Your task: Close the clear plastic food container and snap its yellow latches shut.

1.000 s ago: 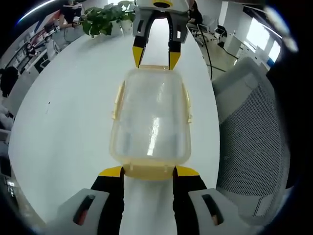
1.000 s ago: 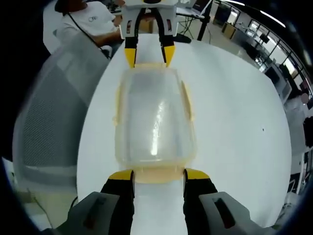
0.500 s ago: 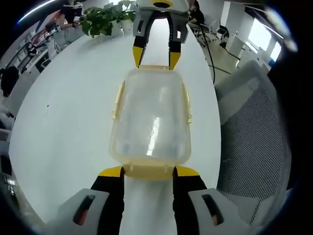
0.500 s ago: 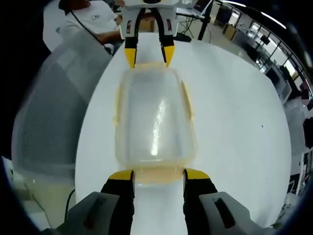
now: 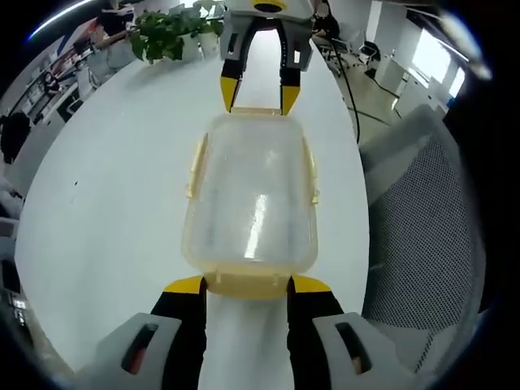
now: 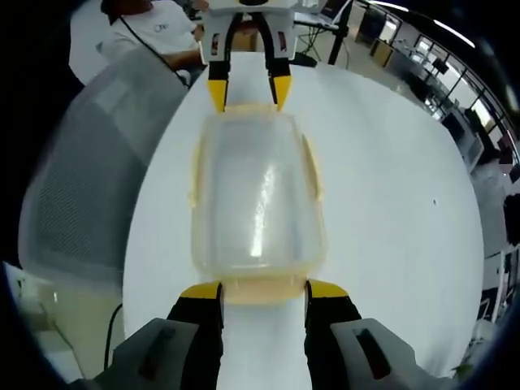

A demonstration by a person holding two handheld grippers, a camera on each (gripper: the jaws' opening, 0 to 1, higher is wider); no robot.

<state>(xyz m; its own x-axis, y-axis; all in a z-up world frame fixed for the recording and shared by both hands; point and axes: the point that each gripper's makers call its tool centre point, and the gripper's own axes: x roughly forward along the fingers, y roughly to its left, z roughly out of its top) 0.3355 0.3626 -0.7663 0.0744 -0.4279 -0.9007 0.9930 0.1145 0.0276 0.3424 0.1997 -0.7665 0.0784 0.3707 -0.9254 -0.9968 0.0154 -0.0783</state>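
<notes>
The clear plastic food container lies lid-down-closed on the white round table, long yellow latches along its sides. My left gripper is shut on the yellow end latch nearest it, one jaw at each end of the tab. My right gripper grips the opposite end latch the same way. Each gripper appears across the container in the other's view: the right gripper and the left gripper.
A grey mesh office chair stands close against the table edge beside the container. A potted plant sits at the far end of the table. A seated person in white is behind the chair.
The surroundings have drifted slightly in both views while the container stays fixed between the jaws, so grippers and container moved together a little. Both grips are unchanged.
</notes>
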